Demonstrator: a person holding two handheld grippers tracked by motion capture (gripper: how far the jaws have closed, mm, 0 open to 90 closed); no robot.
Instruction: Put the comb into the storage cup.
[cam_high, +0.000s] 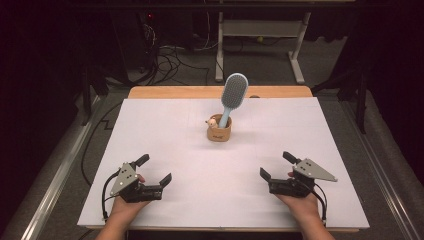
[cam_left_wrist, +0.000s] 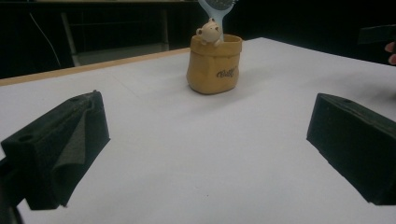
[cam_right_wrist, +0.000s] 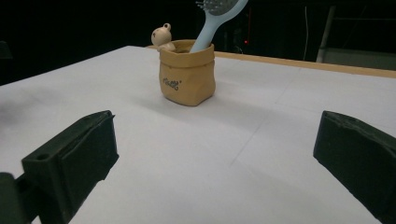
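At table centre, toward the far side: a tan sack-shaped holder on the white table cover, small bear figure perched on its rim at left. Standing in it handle-down, leaning slightly right, a pale blue hairbrush, bristled head well above the rim. Probably light, stiff plastic, smooth and a bit slippery on the handle; likely top-heavy, so apt to tip or drag the holder along if pulled sideways. Holder looks ceramic, so fragile if knocked over. Best hold, by judgement: the bare neck just below the head, lifted straight up, with the holder steadied at its wall. Near left, left gripper, jaws spread wide, pinching nothing. Near right, right gripper, jaws likewise wide apart, gripping nothing. Both well apart from the holder.
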